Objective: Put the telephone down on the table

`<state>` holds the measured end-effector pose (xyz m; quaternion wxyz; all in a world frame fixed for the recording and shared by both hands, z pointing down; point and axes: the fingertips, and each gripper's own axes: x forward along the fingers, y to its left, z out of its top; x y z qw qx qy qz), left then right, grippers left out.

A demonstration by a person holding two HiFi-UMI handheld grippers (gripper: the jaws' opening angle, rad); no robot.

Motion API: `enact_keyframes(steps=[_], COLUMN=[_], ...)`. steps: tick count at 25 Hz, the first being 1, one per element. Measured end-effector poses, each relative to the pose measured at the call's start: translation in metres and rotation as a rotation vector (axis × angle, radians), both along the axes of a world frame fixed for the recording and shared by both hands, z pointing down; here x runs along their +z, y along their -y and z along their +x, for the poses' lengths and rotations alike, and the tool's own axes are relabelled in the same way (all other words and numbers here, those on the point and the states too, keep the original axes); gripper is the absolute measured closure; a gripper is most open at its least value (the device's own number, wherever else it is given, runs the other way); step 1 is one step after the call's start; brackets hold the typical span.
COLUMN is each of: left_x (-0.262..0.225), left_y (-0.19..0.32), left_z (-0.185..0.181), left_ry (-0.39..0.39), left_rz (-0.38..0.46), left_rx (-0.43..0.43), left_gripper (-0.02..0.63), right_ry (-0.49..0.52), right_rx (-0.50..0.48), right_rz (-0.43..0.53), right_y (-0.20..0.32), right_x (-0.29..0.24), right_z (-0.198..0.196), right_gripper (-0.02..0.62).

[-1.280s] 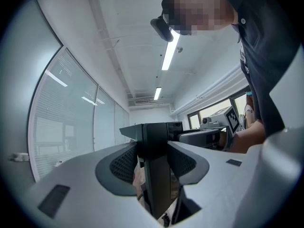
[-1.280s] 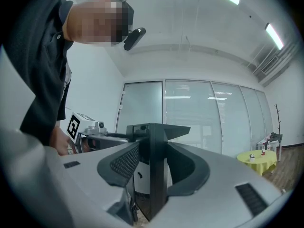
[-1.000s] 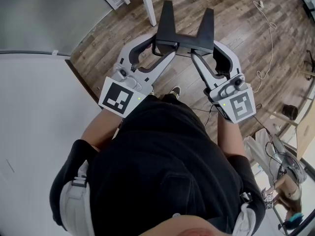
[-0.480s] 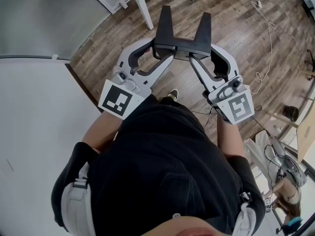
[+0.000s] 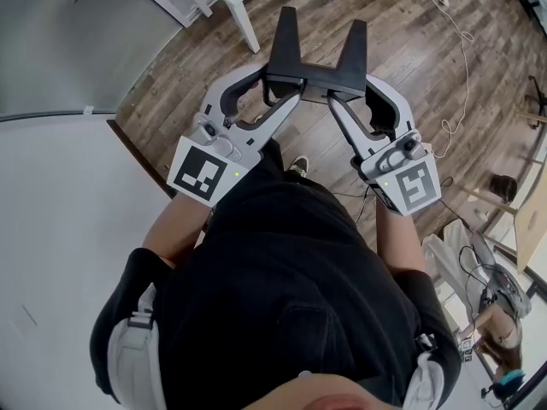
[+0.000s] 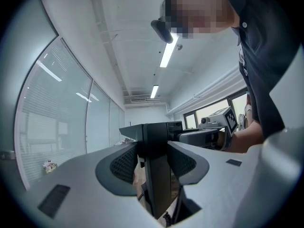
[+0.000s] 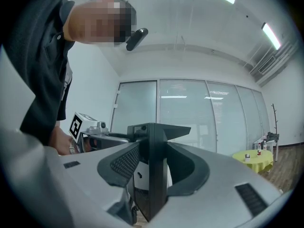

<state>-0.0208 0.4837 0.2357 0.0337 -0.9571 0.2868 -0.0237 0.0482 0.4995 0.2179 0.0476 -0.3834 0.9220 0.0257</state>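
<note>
Black telephone (image 5: 318, 60), carried level above the wooden floor (image 5: 402, 49), ahead of the person's body. The left gripper (image 5: 284, 88) is clenched on its left end and the right gripper (image 5: 340, 94) on its right end. A white table leg (image 5: 240, 22) stands just beyond.

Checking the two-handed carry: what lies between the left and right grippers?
The black telephone spans that stretch, with the left gripper and right gripper each clamped on one side of it, as the head view shows.
</note>
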Motion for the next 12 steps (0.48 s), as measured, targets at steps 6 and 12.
enact_keyframes(steps=[6, 12], left_x=[-0.001, -0.007], left_y=[0.062, 0.119], left_z=[-0.009, -0.034], left_ry=[-0.021, -0.032], left_rz=[-0.008, -0.002], left_rx=[0.042, 0.067], left_gripper=[0.408, 0.408], right_ry=[-0.034, -0.06], right_rx=[0.042, 0.082], right_rz=[-0.021, -0.015], right_y=[0.061, 0.117], right_x=[-0.001, -0.005], right_z=[-0.009, -0.033], right_gripper=[0.4, 0.4])
